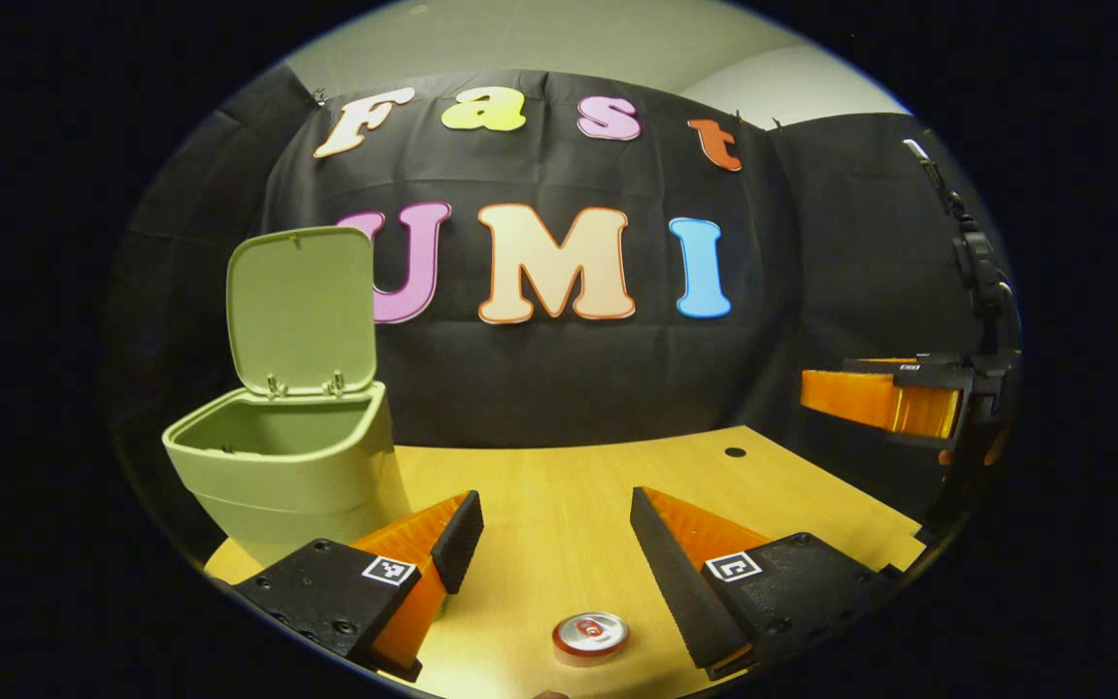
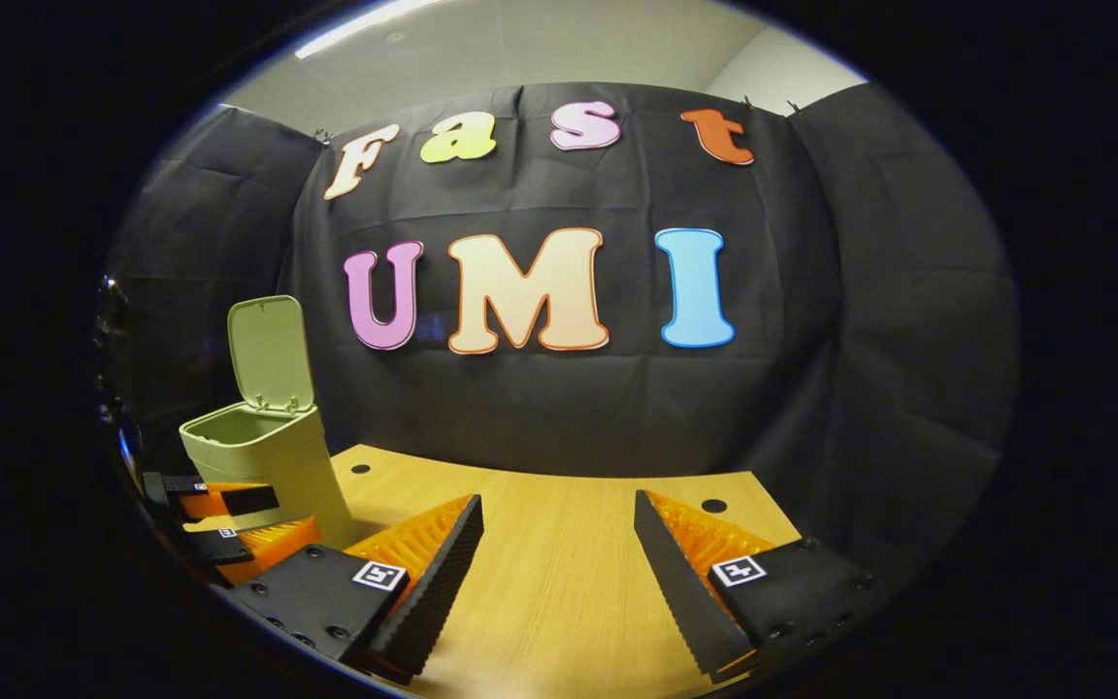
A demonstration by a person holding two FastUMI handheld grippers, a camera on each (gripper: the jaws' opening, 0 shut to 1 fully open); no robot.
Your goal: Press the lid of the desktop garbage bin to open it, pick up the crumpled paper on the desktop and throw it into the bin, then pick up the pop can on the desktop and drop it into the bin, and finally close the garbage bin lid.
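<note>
We hold our left gripper [image 1: 556, 539] spread wide over the pop can [image 1: 590, 635], which stands near the desktop's [image 1: 559, 485] front edge, ready to straddle it. Our right gripper [image 2: 559, 544] hangs spread and empty. The bin [image 1: 287, 466] waits open-lidded at the desktop's left edge.

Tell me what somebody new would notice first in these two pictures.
The green bin at the left end of the wooden table stands out most, its lid flipped up and standing open. Next comes the can on the table, upright, close in front of the open left claw. The right claw is open too, holding nothing above bare tabletop.
</note>
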